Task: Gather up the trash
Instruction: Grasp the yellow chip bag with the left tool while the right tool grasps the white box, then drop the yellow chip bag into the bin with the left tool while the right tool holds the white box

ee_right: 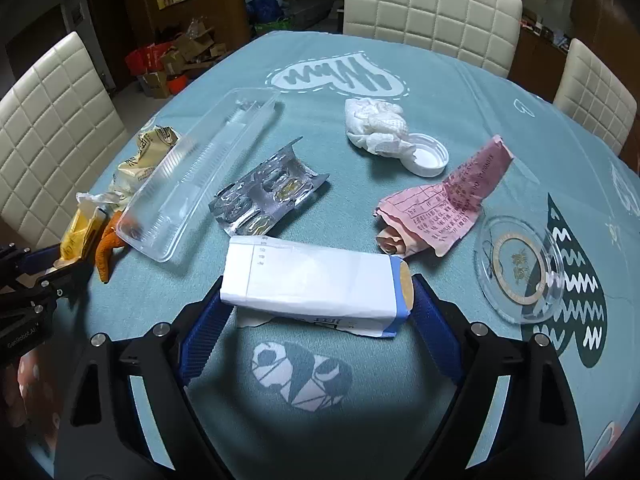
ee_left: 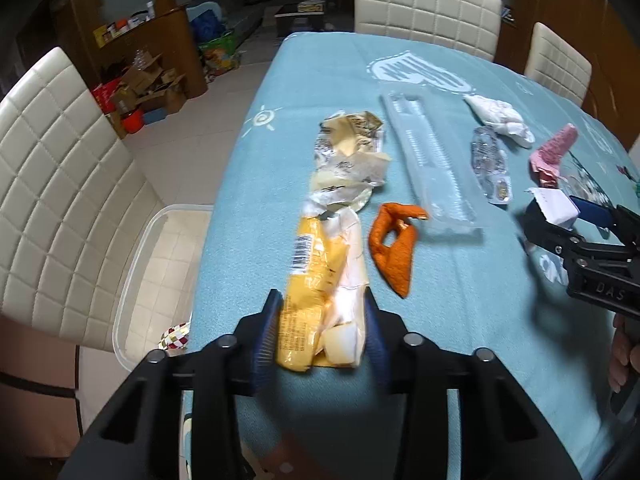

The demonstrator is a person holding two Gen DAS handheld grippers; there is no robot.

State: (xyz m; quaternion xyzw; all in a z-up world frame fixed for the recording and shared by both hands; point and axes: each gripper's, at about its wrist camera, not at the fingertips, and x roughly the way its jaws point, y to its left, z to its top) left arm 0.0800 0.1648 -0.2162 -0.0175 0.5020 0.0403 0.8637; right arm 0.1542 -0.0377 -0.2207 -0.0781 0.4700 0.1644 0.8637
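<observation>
**Two wrappers between the fingers on the blue worktop**

On the blue-clothed worktop (ee_right: 460, 92) we are working both grippers among the scattered trash. Our left gripper (ee_left: 322, 328) is closing narrow around the near end of a long yellow-and-white snack wrapper (ee_left: 320, 272), with its blue-padded fingers (ee_left: 266, 336) pressing the wrapper from both sides. That wrapper is stretching away from us toward a crumpled cream wrapper (ee_left: 352, 152) at its far end. Just beside it, an orange scrap (ee_left: 394, 248) is lying flat, and past that a long clear plastic tray (ee_left: 430, 164) is resting on the cloth.

Our right gripper (ee_right: 318, 300) is standing wide around a white carton with a blue end (ee_right: 316, 280), which is lying crosswise between the fingers (ee_right: 200, 332); the right finger is sitting at the carton's blue end and the left one at its white end, though we cannot tell whether the pads are pressing yet.

Beyond the carton, a silver blister pack (ee_right: 268, 196) is lying near the clear tray. A crumpled white tissue (ee_right: 376, 124) is touching a white bottle cap (ee_right: 426, 156). A pink printed slip (ee_right: 448, 200) is lying crumpled to the right, near a clear round lid (ee_right: 520, 268).

Off the worktop's left edge, a clear plastic bin (ee_left: 160, 264) is sitting on the floor, with a shiny scrap (ee_left: 174, 336) inside it. White padded chairs (ee_left: 424, 4) are standing around the worktop.
</observation>
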